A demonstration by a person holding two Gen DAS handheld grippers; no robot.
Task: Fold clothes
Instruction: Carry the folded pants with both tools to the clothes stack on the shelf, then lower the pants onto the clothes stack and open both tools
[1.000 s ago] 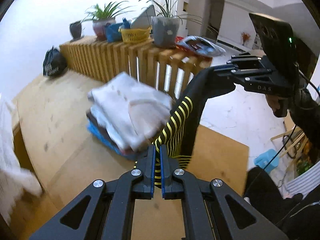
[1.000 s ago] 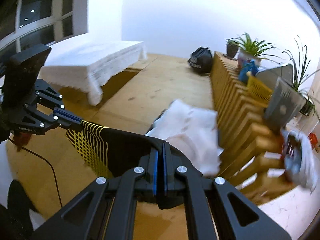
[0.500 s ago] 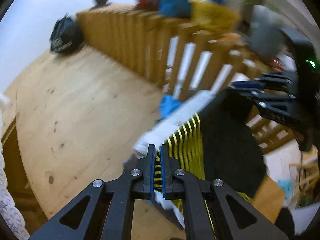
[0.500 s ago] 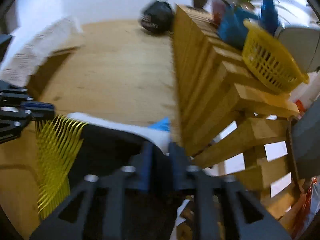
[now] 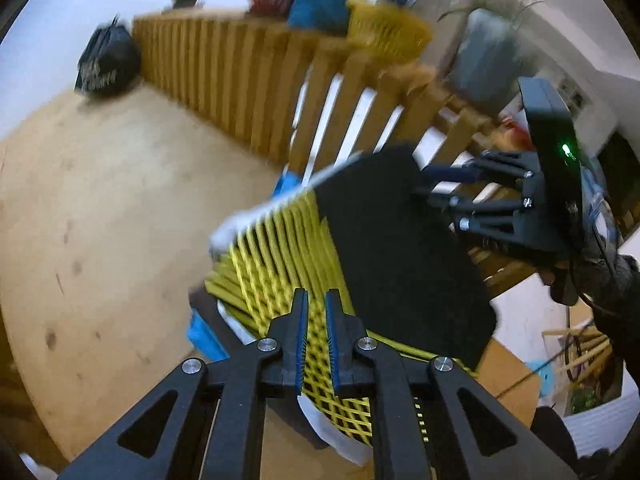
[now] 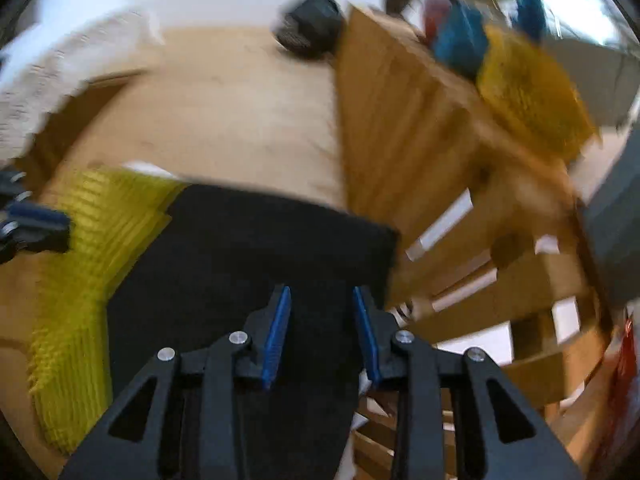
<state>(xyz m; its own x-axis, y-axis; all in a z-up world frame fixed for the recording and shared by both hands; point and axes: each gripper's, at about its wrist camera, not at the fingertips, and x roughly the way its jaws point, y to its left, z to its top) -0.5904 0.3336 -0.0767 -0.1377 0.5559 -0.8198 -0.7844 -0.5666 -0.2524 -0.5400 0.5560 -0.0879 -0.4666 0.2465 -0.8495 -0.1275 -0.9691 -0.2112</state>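
A folded black-and-yellow garment (image 5: 400,248) lies on top of a stack of folded clothes (image 5: 204,336) on the wooden table (image 5: 100,220). Its yellow mesh part (image 5: 280,248) is nearest my left gripper (image 5: 316,294), whose jaws are opening. A narrow gap shows between the pads, with the mesh seen through it. In the right wrist view my right gripper (image 6: 321,289) stands open just over the black part (image 6: 260,248), and its pads are off the cloth. The right gripper (image 5: 424,184) also shows in the left wrist view at the garment's far corner.
A slatted wooden rail (image 5: 224,80) runs right behind the stack. On it stand a yellow basket (image 5: 384,28), blue items and plant pots. A black bag (image 5: 106,64) sits at the table's far end, and a white cloth (image 6: 52,80) lies at the far left.
Both grippers came down and forward with the garment and laid it on the stack. The right jaws opened wide, and the left jaws have parted a little.
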